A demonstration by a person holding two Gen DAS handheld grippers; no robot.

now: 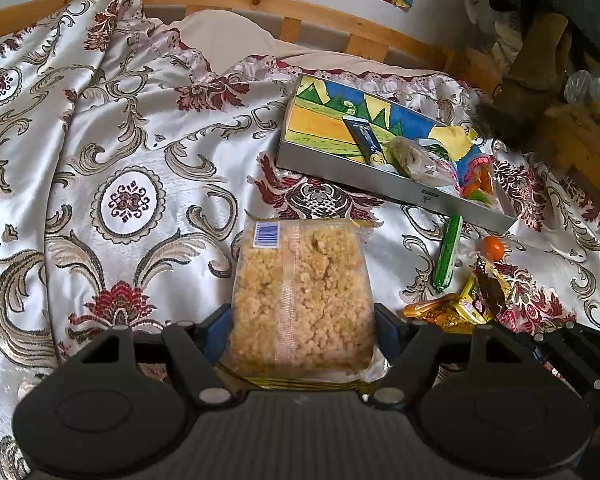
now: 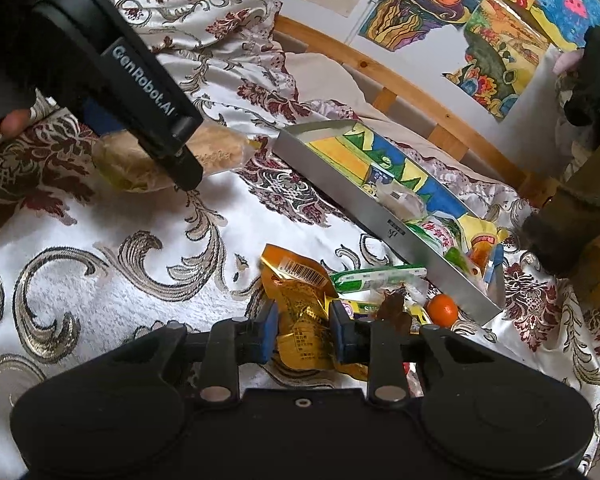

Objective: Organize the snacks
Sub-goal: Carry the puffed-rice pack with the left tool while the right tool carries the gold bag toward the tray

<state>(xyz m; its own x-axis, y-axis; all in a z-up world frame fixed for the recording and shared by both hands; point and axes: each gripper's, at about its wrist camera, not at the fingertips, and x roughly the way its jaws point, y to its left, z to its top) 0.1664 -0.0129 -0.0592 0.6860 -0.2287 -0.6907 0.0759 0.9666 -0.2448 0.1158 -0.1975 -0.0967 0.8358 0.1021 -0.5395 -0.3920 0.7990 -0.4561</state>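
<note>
Left hand-held gripper (image 1: pixel 300 326) clamps rice-crisp packet (image 1: pixel 300 292), long axis pointing forward.

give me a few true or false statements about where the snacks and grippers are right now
1. The left gripper holds a clear bag of crumbly snack. True.
2. The right gripper has a green stick between its fingers. False: a gold foil packet is there; the green stick lies on the bedspread.
3. The tray holds no snacks. False: several lie in it.
4. The small orange ball lies outside the tray. True.
</note>
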